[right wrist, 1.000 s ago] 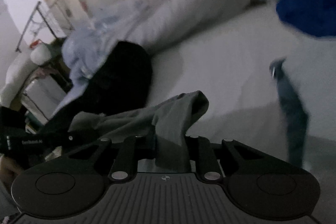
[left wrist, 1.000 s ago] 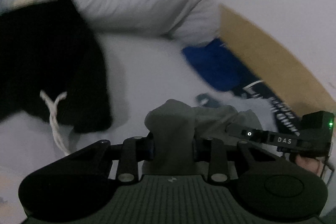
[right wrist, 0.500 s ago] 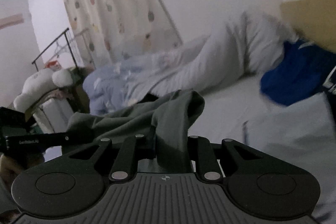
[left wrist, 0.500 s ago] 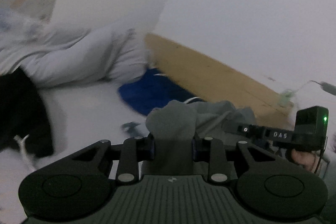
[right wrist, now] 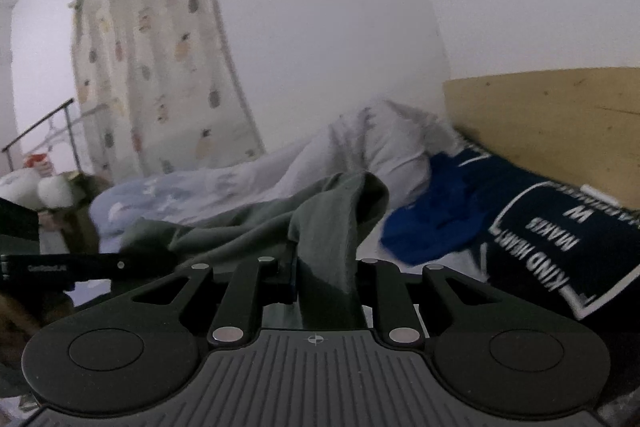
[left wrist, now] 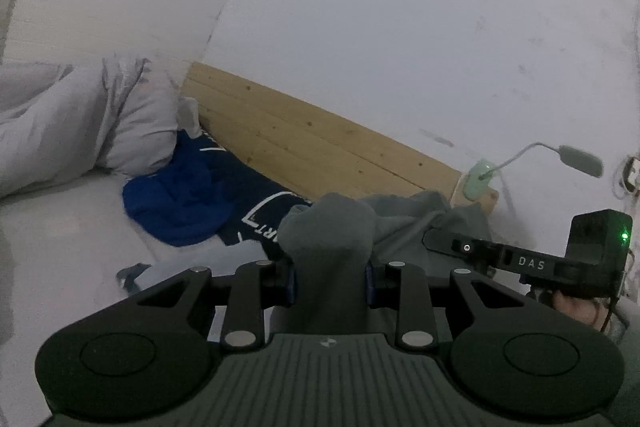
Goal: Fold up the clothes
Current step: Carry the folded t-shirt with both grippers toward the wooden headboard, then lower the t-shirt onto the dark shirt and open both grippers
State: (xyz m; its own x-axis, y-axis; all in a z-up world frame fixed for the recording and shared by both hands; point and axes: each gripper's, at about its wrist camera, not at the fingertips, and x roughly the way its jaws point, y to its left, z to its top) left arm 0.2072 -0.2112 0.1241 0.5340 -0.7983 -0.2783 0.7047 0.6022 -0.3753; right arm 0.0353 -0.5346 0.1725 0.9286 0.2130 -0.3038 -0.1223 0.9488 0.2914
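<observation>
A grey-green garment [left wrist: 332, 227] is held up in the air between both grippers. My left gripper [left wrist: 330, 277] is shut on a bunched fold of it. In the left wrist view the cloth runs right toward the other gripper [left wrist: 532, 259], held in a hand. My right gripper [right wrist: 326, 277] is shut on another fold of the same garment [right wrist: 320, 215], which stretches left toward the left gripper [right wrist: 80, 263]. The fingertips of both are hidden by cloth.
A white bed [left wrist: 60, 227] lies below. A bright blue garment [left wrist: 180, 203] and a navy printed shirt [right wrist: 560, 239] lie by the wooden headboard [left wrist: 320, 143]. A grey duvet [right wrist: 380, 143], patterned curtain [right wrist: 160, 67], a clothes rack [right wrist: 48, 123] and a clip lamp [left wrist: 520, 163] are around.
Both grippers have risen and tilted up with the grey-green garment, lifting it off the bed. The black garment with the white drawstring has dropped out of view.
</observation>
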